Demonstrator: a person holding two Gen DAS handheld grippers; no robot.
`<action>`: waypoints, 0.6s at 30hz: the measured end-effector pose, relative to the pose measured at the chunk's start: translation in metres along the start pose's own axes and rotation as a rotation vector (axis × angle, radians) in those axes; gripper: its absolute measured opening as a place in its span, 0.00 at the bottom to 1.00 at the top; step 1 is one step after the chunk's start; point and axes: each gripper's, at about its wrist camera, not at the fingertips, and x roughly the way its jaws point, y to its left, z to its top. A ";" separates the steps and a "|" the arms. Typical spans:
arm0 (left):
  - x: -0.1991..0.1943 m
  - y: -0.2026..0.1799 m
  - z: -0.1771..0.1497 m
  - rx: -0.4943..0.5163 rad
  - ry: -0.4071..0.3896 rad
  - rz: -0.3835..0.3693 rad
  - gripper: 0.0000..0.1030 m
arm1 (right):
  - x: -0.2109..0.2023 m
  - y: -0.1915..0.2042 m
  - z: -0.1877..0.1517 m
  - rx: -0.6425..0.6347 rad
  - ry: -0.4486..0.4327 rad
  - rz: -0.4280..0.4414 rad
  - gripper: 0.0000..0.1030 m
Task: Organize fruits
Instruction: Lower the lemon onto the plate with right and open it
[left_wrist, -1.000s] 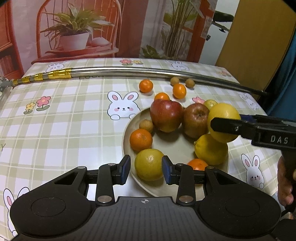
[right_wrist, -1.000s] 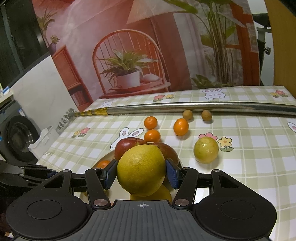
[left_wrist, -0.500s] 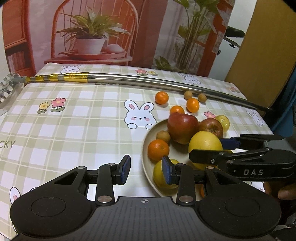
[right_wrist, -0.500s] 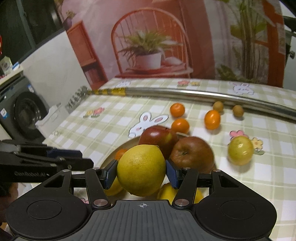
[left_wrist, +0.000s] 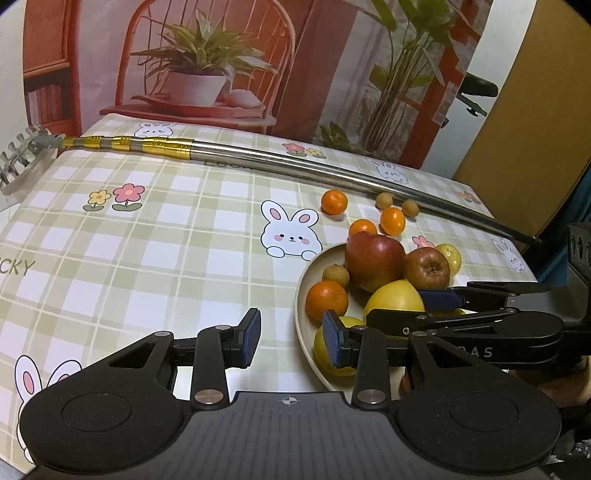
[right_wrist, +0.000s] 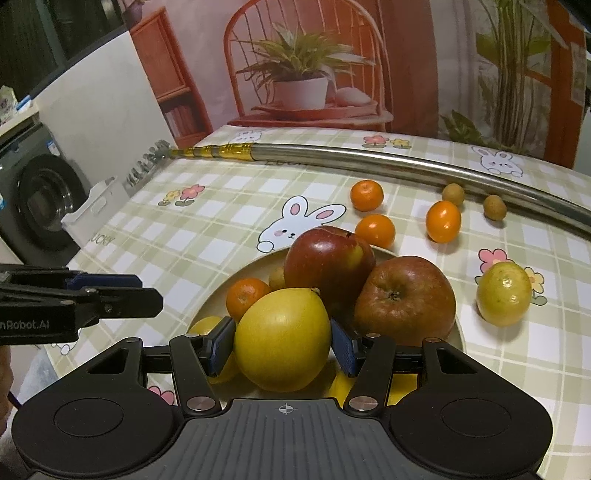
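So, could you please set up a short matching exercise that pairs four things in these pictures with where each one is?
1. large yellow citrus
2. red apple
3. greenish-yellow fruit
4. metal pole

a. along the far side of the table
b. on the tablecloth, right of the plate
c. between the right gripper's jaws
d. on the plate

Pairs: 1-c, 2-d, 3-b, 4-a

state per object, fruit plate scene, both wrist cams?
right claw: shut on yellow citrus, over plate
left claw: open, empty
two apples: on plate, touching
green-yellow citrus: on tablecloth, off plate
three small oranges: on tablecloth
metal pole: lying across table
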 end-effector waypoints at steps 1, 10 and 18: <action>0.000 0.000 0.000 -0.002 -0.001 -0.001 0.38 | 0.000 0.000 0.000 -0.003 -0.001 -0.005 0.50; 0.000 -0.002 -0.003 -0.007 0.002 0.000 0.38 | -0.002 -0.002 -0.002 0.002 -0.011 -0.028 0.50; 0.000 -0.004 -0.004 -0.005 0.005 0.008 0.38 | -0.028 -0.006 0.002 0.011 -0.137 -0.027 0.50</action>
